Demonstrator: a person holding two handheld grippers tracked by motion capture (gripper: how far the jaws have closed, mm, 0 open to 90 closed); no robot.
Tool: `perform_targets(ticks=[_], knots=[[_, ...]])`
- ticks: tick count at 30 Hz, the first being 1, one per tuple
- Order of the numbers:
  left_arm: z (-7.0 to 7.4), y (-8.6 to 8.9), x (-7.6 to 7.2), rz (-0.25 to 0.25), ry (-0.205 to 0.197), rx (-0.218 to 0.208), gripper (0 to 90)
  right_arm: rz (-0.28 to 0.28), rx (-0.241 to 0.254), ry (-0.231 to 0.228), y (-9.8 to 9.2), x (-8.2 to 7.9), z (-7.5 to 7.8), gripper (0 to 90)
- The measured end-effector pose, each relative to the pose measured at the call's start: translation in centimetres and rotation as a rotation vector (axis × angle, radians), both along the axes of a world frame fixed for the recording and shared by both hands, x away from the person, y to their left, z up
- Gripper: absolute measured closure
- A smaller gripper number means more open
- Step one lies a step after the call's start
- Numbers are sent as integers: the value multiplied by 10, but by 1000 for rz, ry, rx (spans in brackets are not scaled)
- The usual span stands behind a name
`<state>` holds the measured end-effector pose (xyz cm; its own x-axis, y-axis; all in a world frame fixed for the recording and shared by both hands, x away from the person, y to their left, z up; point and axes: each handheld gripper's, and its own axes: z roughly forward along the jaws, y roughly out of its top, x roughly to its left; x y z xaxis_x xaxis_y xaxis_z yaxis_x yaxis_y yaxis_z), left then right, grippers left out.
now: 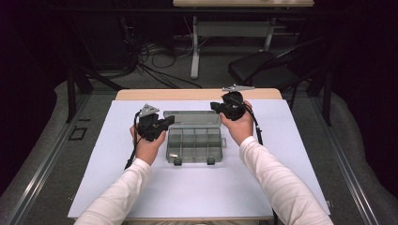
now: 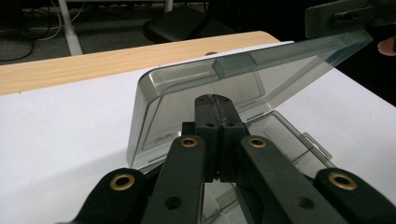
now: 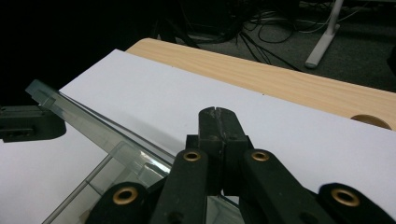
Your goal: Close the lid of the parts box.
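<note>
A clear grey compartment box (image 1: pixel 195 144) sits mid-table with its lid (image 1: pixel 191 117) swung up and back. My left gripper (image 1: pixel 168 121) is at the lid's left end, jaws shut with nothing between them. In the left gripper view the closed tips (image 2: pixel 215 100) stand just in front of the tilted lid (image 2: pixel 243 79). My right gripper (image 1: pixel 216 107) is at the lid's right end, also shut and empty. In the right gripper view its tips (image 3: pixel 217 112) point over the white mat, with the lid's edge (image 3: pixel 93 126) at the left. Whether either gripper touches the lid I cannot tell.
The box lies on a white mat (image 1: pixel 141 187) over a wooden table (image 1: pixel 197 94). A small object lies in the box's front left compartment (image 1: pixel 174 154). Behind the table are a black chair (image 1: pixel 263 70), floor cables (image 1: pixel 155 56) and a desk leg (image 1: pixel 195 51).
</note>
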<state>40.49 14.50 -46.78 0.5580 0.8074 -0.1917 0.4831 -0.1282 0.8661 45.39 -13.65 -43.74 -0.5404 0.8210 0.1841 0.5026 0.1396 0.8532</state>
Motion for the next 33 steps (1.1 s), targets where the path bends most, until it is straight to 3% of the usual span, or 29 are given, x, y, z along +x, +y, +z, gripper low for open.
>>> perform_targets(ticks=[6,19,31,33], knots=[[-4,-3,-8,-7,9,-6,900,29,-10,0,-1,-11,-5,900],[-20,-5,-28,-35,3,7,900,36,-1,-10,-10,-40,-15,900],[-32,-2,-44,-40,5,11,900,52,-14,45,-9,-61,-27,900],[-34,-2,-46,-42,8,8,900,50,-12,34,-9,-64,-28,900]])
